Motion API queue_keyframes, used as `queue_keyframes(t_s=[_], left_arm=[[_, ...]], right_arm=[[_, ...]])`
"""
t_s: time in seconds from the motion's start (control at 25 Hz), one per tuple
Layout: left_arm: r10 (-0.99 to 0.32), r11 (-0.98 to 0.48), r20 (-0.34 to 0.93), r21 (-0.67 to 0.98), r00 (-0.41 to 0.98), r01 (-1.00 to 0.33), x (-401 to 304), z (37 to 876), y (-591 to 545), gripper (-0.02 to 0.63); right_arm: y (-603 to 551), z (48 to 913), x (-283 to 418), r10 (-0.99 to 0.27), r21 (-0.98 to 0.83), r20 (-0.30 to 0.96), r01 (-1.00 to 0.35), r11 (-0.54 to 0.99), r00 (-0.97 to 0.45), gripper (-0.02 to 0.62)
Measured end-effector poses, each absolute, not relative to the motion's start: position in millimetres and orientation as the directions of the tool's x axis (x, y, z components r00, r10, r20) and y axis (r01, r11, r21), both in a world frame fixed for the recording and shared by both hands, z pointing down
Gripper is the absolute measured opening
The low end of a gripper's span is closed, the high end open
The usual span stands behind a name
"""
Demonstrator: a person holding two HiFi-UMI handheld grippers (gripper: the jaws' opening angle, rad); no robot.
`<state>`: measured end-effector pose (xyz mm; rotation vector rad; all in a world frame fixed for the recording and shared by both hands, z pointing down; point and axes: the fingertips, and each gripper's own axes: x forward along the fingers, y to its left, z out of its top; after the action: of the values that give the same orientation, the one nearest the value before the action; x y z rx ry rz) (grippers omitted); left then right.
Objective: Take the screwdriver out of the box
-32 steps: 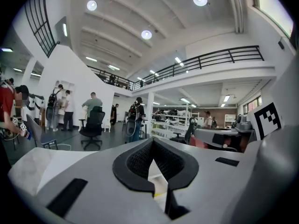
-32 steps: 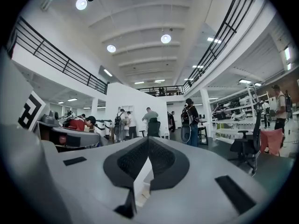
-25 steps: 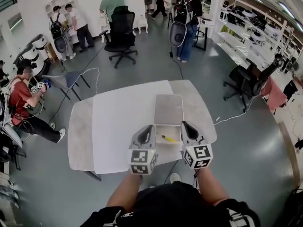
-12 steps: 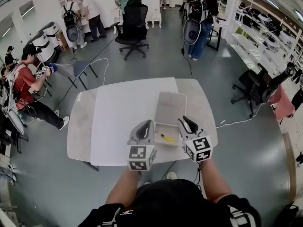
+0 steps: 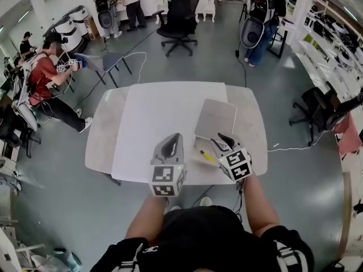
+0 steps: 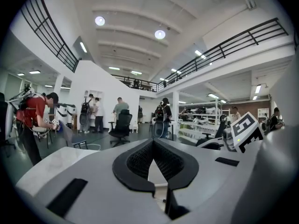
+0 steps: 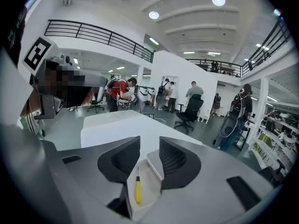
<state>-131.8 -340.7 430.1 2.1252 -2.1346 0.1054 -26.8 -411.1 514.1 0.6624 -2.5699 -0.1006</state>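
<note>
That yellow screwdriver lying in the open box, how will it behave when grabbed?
Likely stiff and light: the screwdriver is slim with a small yellow handle. The rounded handle may roll on the flat floor of the box if nudged.

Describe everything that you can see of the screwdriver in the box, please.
The screwdriver is small, with a yellow handle that looks like plastic and a thin dark shaft. It lies flat on the floor of the open pale box. In the right gripper view its handle is nearer and its shaft points away. Only the box floor seems to touch it. The right gripper hovers above it with jaws apart and does not grip it.
</note>
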Motion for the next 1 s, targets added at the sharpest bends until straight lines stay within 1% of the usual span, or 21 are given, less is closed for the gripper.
queue_keyframes(t_s=[0.16,0.4,0.72,1.0], left_arm=[[-0.987,0.050,0.156,0.044,-0.043,-0.998,-142,436,-332,0.014],[-0.981,0.095,0.175,0.048,-0.085,-0.994,-149,448,-328,0.014],[-0.965,0.178,0.205,0.060,-0.163,-0.982,-159,466,-319,0.014],[-0.943,0.261,0.230,0.066,-0.240,-0.963,-166,478,-310,0.014]], right_arm=[[-409,547,-39,-0.405,0.162,0.522,-0.378,0.911,-0.751,0.094],[-411,596,-43,-0.302,0.153,0.657,-0.270,0.951,-0.690,0.094],[-418,649,-42,-0.165,0.071,0.765,-0.173,0.982,-0.622,0.094],[-422,690,-49,-0.050,-0.025,0.819,-0.122,0.992,-0.571,0.094]])
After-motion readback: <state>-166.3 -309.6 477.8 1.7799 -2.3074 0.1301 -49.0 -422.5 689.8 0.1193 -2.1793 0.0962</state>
